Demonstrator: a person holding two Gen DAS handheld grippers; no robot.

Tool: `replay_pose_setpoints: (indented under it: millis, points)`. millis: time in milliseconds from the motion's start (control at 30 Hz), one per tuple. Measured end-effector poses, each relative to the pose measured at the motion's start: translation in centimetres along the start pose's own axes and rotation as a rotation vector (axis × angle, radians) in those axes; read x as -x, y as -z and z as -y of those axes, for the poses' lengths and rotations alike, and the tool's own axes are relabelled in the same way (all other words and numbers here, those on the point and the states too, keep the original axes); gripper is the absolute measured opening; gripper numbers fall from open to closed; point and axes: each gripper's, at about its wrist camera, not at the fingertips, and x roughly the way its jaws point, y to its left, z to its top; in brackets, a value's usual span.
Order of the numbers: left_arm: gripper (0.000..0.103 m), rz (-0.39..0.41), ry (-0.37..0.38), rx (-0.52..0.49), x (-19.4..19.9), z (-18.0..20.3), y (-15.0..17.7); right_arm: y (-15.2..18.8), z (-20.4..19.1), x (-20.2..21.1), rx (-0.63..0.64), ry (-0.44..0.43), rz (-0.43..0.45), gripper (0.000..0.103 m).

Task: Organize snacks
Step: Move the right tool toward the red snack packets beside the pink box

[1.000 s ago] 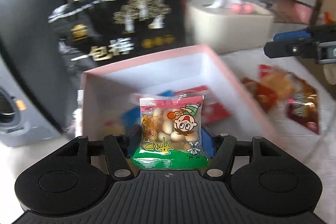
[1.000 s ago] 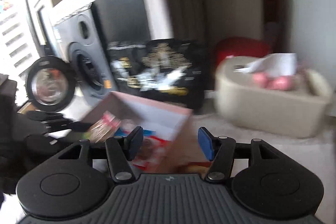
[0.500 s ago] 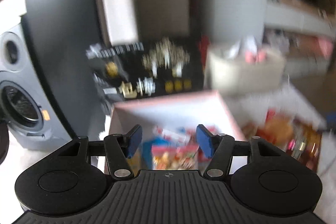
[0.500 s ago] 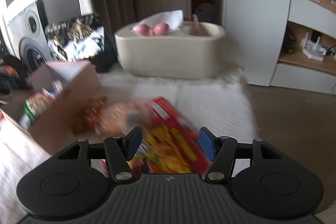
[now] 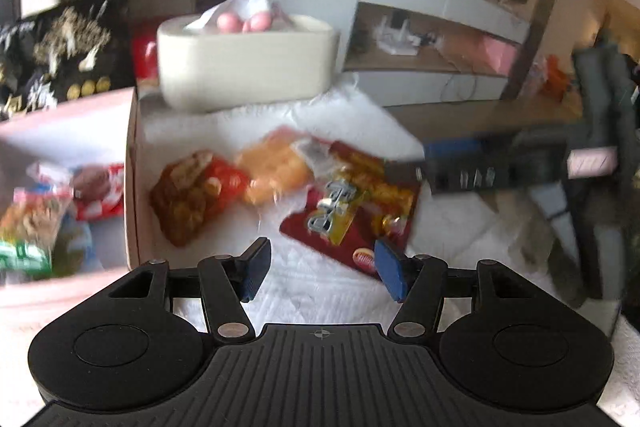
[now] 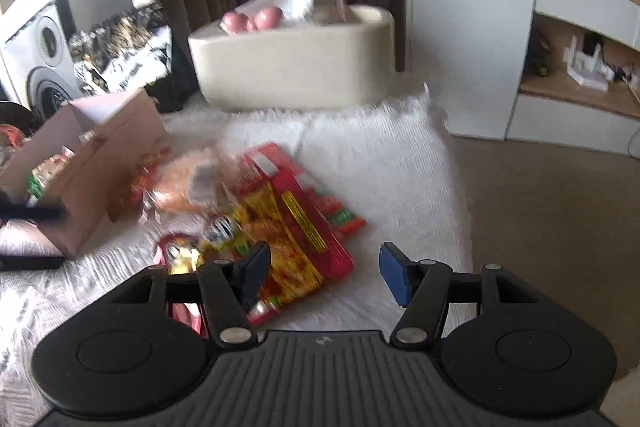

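My left tongs (image 5: 322, 269) and right tongs (image 6: 324, 273) look alike: a ribbed black body, round black discs at four and eight o'clock, silver pivot screws, black linkage arms, and blue pads on the fingertips (image 5: 390, 269).

A cream tissue box (image 6: 294, 67) stands at the far edge of the white rug (image 6: 380, 163), beside a black bag (image 6: 124, 51).
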Motion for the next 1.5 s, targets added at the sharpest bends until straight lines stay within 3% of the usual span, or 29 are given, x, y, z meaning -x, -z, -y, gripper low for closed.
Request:
replay_pose_setpoints:
  millis: [100, 200, 367, 533, 700, 800, 967, 1367, 1500]
  points:
    - [0.062, 0.021, -0.060, 0.034, 0.2, 0.0, 1.1, -1.6, -2.1, -0.4, 0.081, -0.065, 0.023, 0.062]
    - [0.062, 0.015, -0.057, 0.070, 0.5, -0.5, 2.2, -3.1, -4.9, -1.5, 0.127, -0.110, 0.048, 0.062]
    - [0.062, -0.025, -0.066, 0.098, 2.0, -1.7, 4.2, -5.5, -9.2, -4.8, 0.175, -0.294, 0.011, 0.062]
    - [0.062, -0.020, -0.058, 0.151, 2.6, -3.3, 5.2, -7.1, -11.8, -9.0, 0.190, -0.279, -0.053, 0.060]
    - [0.062, 0.005, -0.030, 0.180, 2.9, -3.9, 5.7, -8.3, -11.7, -12.7, 0.136, -0.269, -0.125, 0.053]
    - [0.062, 0.015, -0.019, 0.185, 3.0, -4.1, 5.9, -8.4, -11.5, -13.7, 0.097, -0.319, -0.191, 0.039]
    - [0.061, 0.023, -0.014, 0.198, 3.2, -4.3, 6.1, -7.6, -11.8, -10.0, 0.169, -0.325, -0.156, 0.023]
    - [0.060, 0.011, -0.056, 0.189, 3.5, -3.7, 5.7, -0.9, -9.4, -1.9, 0.192, -0.403, -0.259, 0.019]
    - [0.060, 0.005, -0.076, 0.186, 3.7, -3.6, 5.7, 0.1, -10.0, -0.4, 0.268, -0.333, -0.178, 0.020]
